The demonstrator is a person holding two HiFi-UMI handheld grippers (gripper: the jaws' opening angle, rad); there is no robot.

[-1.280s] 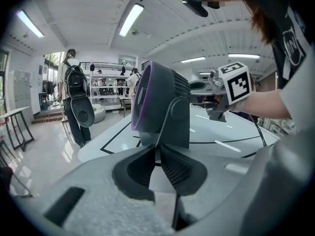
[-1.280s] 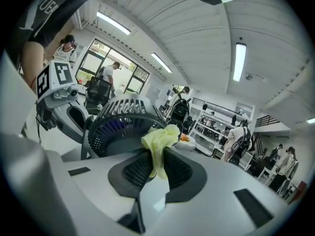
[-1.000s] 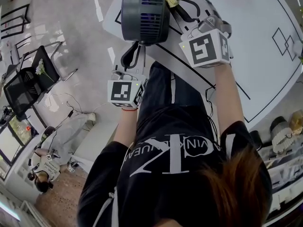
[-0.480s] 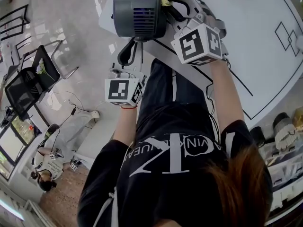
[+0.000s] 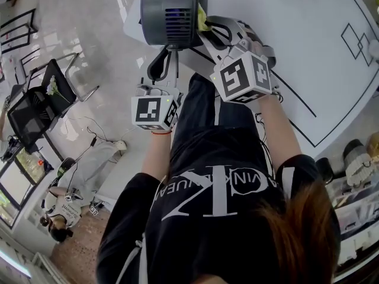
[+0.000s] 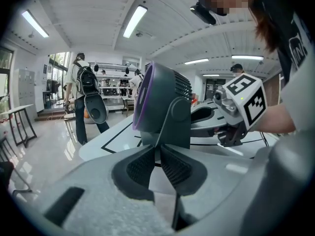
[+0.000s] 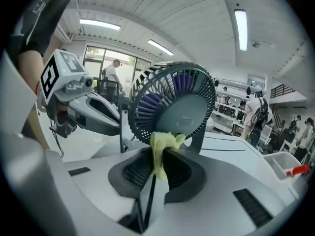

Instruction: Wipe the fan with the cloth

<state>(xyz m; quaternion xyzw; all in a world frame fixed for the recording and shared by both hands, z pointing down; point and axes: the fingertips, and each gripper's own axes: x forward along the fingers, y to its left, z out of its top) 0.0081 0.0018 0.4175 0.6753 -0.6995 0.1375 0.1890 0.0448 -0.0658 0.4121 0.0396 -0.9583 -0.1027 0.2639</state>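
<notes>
Wiping stroke under way: the right gripper (image 5: 208, 31), jaws clamped on the yellow cloth (image 5: 202, 21), has drawn it down the grille of the fan (image 5: 172, 7) toward the person, while the left gripper (image 5: 164, 61) (jaws closed on the fan's stand) steadies it at the corner of the worktop (image 5: 284, 34).

Matt plastic fan (image 7: 186, 113), soft cloth (image 7: 158, 154)

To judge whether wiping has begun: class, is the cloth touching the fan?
Touching. The right gripper view shows the cloth, pinched in the right gripper, bunched against the hub of the fan grille with no gap.
</notes>
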